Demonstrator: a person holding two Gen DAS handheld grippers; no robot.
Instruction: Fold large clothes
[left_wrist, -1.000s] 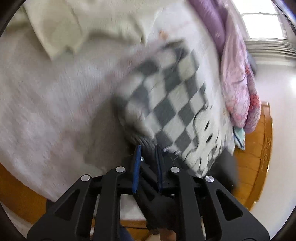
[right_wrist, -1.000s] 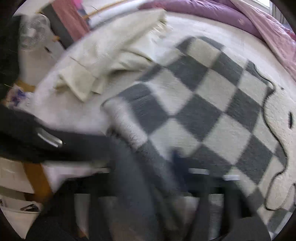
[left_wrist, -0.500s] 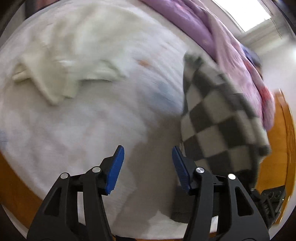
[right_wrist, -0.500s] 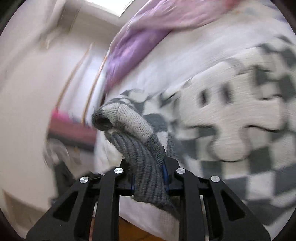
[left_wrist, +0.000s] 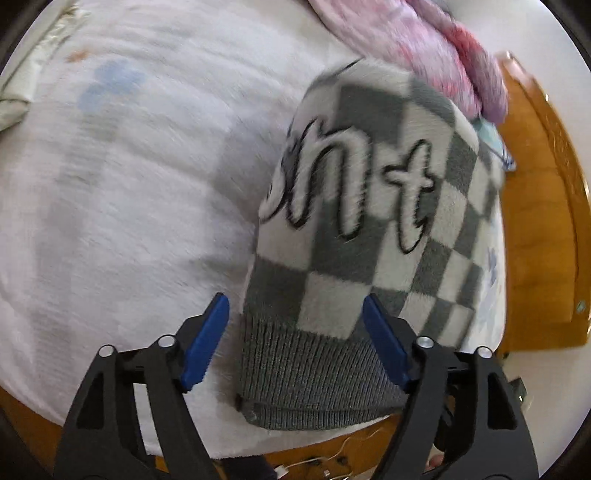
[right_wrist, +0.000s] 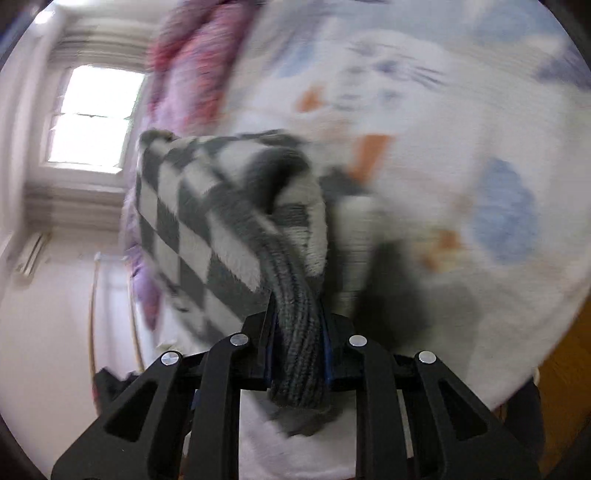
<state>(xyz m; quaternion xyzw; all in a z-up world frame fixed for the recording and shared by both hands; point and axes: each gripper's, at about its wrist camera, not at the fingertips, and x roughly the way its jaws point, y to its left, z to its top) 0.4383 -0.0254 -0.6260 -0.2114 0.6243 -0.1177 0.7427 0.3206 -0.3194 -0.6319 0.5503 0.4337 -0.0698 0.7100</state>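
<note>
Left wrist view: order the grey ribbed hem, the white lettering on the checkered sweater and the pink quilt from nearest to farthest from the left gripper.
Measured from the open left gripper:
1. Grey ribbed hem, between its fingers, low in the view.
2. White lettering on the checkered sweater, mid-view, just right of centre.
3. Pink quilt, top right, beyond the sweater.

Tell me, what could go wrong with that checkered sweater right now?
Only the right gripper holds the checkered sweater, pinching its ribbed hem, so the hanging weight might slip free. The left gripper is open around the hem without gripping; closing carelessly could bunch the knit. The sweater hangs near the bed's edge and could slide off.
</note>
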